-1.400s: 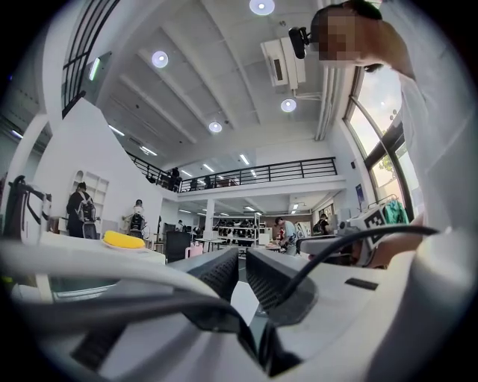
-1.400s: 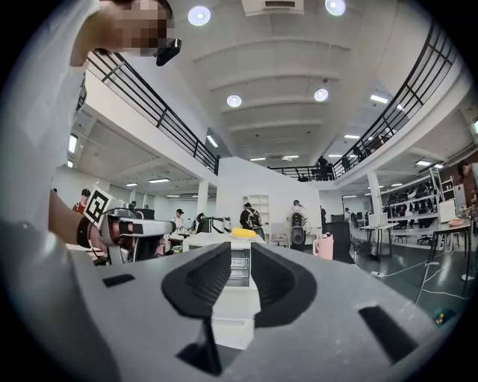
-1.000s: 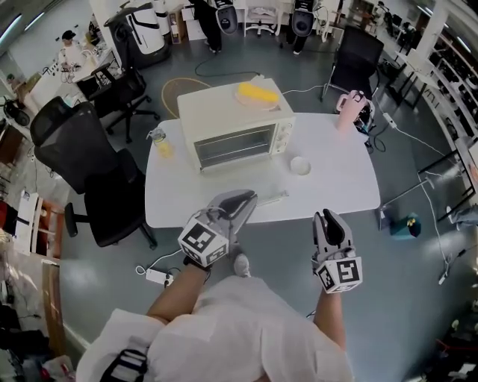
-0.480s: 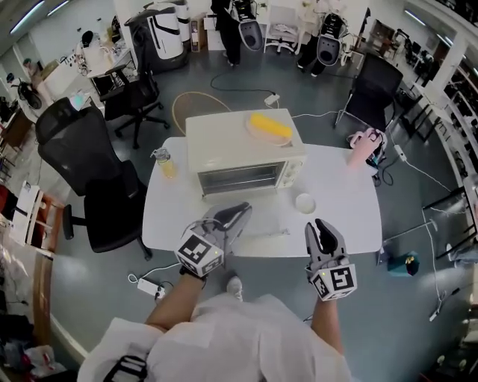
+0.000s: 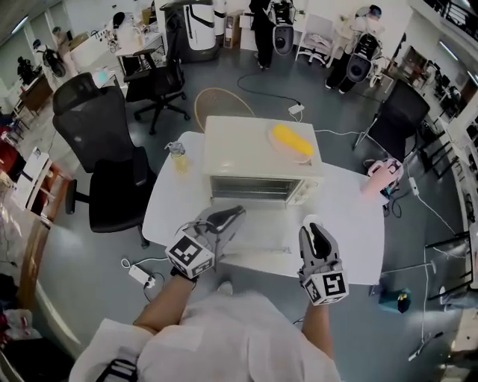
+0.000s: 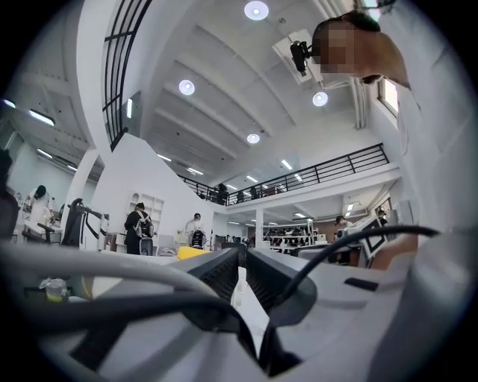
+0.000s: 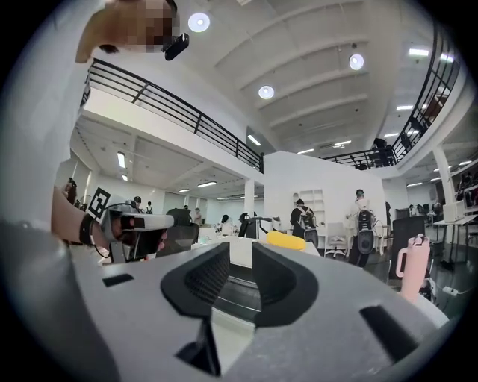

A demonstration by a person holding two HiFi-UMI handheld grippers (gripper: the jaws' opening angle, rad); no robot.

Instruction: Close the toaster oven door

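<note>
Far to the left, a black office chair point(image 5: 104, 149) stands on the grey floor point(image 5: 67, 298) just beside the white table point(image 5: 166, 205). A white power strip point(image 5: 139, 274) lies on the floor near the table's near left corner. On the table's left part a small jar with yellow contents point(image 5: 178, 158) stands upright, close to the toaster oven point(image 5: 258, 145) but not touching it.

Over the table's near edge the left gripper point(image 5: 233, 213) hovers, pointed at the oven. Its jaws are barely parted, with a thin slit between the pads and nothing in it.

The toaster oven sits in the middle of the table, cream-coloured, front toward the person. Its door point(image 5: 258, 233) appears folded down flat over the tabletop, between the two grippers, leaving the dark cavity exposed. A yellow object point(image 5: 293, 140) rests on the oven's roof, toward the right side.

Right of the door, the right gripper point(image 5: 312, 230) is held above the table's near edge, also aimed at the oven. Its jaws stand apart and grip nothing; the oven's opening shows through the gap.

Further right a pink jug point(image 5: 385, 176) stands at the table's far right corner, with a second black chair point(image 5: 396, 125) beyond it. Behind the table a cable point(image 5: 261, 93) trails across the floor, and people point(image 5: 263, 22) stand among equipment at the back of the large, white-walled hall.
</note>
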